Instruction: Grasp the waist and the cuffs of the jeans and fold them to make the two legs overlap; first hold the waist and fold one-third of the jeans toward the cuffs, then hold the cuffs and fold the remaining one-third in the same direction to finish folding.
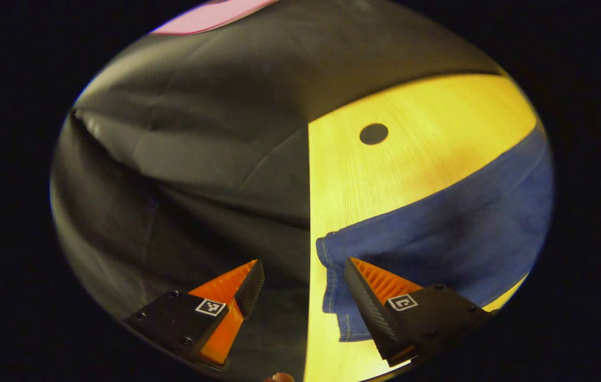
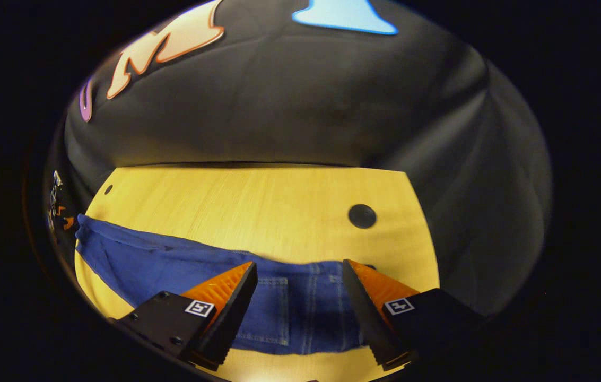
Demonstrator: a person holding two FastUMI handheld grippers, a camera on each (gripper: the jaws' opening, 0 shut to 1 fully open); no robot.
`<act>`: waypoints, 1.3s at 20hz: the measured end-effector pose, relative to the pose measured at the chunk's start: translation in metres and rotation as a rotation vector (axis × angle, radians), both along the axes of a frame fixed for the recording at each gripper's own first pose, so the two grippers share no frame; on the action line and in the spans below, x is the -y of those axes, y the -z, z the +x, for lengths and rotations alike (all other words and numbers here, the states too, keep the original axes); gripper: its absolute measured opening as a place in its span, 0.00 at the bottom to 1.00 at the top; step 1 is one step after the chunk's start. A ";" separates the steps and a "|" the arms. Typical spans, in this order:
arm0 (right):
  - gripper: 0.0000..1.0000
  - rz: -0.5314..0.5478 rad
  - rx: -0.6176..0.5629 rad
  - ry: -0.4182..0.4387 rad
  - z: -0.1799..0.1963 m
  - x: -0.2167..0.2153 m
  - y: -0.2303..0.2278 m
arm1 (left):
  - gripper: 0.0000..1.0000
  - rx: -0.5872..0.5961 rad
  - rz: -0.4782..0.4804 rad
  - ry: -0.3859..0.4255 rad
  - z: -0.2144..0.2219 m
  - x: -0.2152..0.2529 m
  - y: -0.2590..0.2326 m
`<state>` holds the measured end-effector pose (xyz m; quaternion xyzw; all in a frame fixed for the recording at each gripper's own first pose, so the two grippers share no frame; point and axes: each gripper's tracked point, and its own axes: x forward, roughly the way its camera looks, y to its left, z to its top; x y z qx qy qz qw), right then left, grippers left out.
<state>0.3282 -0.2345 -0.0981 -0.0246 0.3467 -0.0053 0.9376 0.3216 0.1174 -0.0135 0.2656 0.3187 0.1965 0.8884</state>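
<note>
Jeans (image 2: 300, 302) flat on table (image 2: 258, 207), left gripper (image 1: 304, 281), right gripper (image 2: 299, 281) spread above

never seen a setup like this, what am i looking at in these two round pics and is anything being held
A person holds a two-finger tool in each hand, and a camera rides on each. The left gripper view looks along the left tongs; the right gripper view looks along the right tongs. Both stand open and hold nothing. Blue jeans lie flat on a yellow wooden table. The left tongs hover at the cuffs, by the table's edge. The right tongs hover over the stitched waist end. A dark round hole sits in the tabletop.
</note>
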 end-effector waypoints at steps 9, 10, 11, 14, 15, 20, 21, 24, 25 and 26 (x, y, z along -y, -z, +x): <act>1.00 0.109 -0.095 0.140 -0.076 0.074 0.054 | 0.95 0.318 -0.309 -0.075 -0.012 0.042 -0.009; 1.00 0.120 -0.108 0.146 -0.076 0.077 0.063 | 0.95 0.335 -0.323 -0.077 -0.009 0.044 -0.016; 0.99 0.122 -0.125 0.155 -0.074 0.081 0.073 | 0.95 0.343 -0.338 -0.082 -0.011 0.040 -0.010; 0.99 0.166 -0.163 0.154 -0.073 0.081 0.092 | 0.95 0.374 -0.348 -0.097 -0.006 0.037 -0.018; 1.00 0.186 -0.167 0.145 -0.073 0.079 0.093 | 0.95 0.387 -0.357 -0.103 -0.010 0.039 -0.017; 0.84 0.257 -0.157 0.117 -0.072 0.068 0.099 | 0.96 0.437 -0.368 -0.121 -0.013 0.039 -0.029; 0.68 0.285 -0.150 0.126 -0.071 0.061 0.097 | 0.96 0.441 -0.360 -0.116 -0.015 0.042 -0.032; 0.32 0.312 -0.143 0.143 -0.072 0.056 0.097 | 0.96 0.449 -0.364 -0.099 -0.016 0.049 -0.038; 0.31 0.315 -0.150 0.128 -0.072 0.056 0.099 | 0.96 0.450 -0.372 -0.092 -0.020 0.049 -0.040; 0.27 0.330 -0.134 0.132 -0.072 0.055 0.096 | 0.96 0.454 -0.376 -0.085 -0.020 0.050 -0.042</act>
